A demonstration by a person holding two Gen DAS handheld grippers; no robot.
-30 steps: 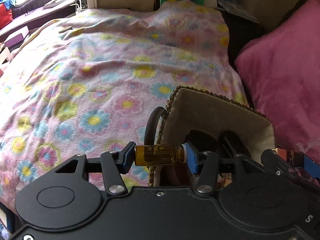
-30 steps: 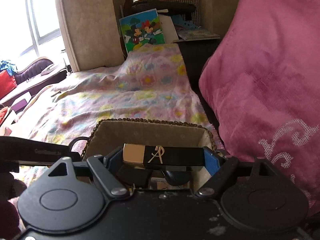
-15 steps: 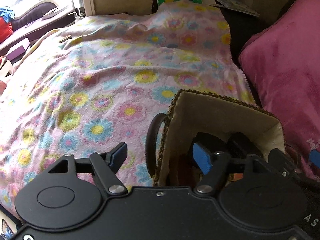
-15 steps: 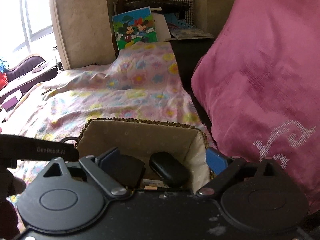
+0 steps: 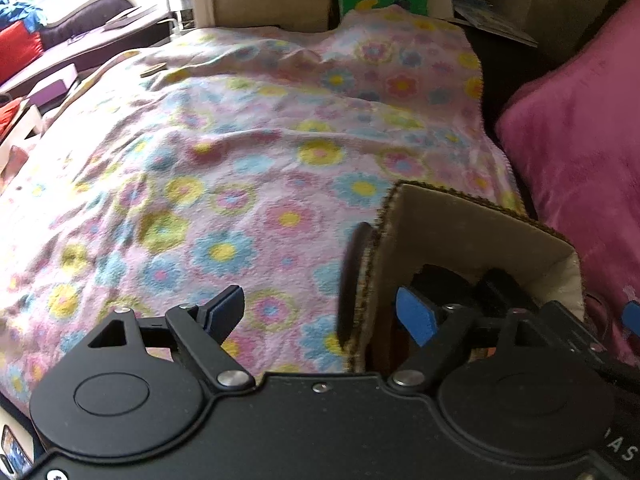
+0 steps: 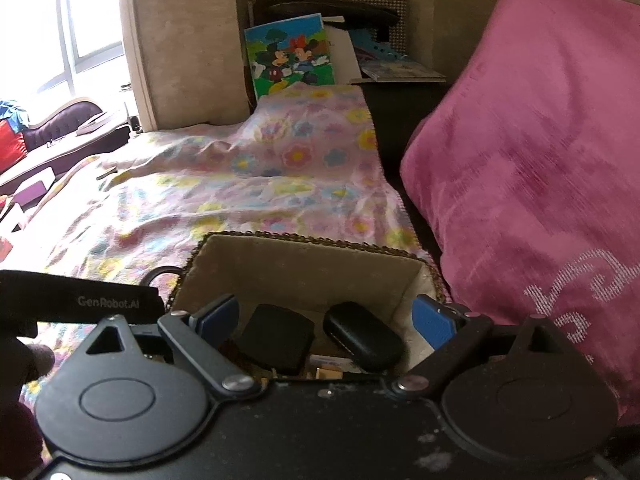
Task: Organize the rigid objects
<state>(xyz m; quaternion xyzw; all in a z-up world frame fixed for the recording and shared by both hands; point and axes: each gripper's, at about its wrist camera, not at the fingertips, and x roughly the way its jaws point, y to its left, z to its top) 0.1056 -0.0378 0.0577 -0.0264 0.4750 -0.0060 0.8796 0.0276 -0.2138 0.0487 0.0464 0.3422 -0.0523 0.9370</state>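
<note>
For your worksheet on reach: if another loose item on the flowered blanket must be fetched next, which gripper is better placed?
Probably the left gripper: it is open, straddling the basket's left rim over the flowered blanket. The right gripper, also open, sits over the basket beside the pink cushion.

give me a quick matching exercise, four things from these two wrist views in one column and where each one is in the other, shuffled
Things:
1. basket
2. pink pillow
3. cartoon mouse picture
4. oval black case

Places:
a. propped upright beyond the far end of the blanket
b. inside the basket
c. right of the basket
d. on the flowered blanket, under both open grippers

Pairs: 1-d, 2-c, 3-a, 4-b
</note>
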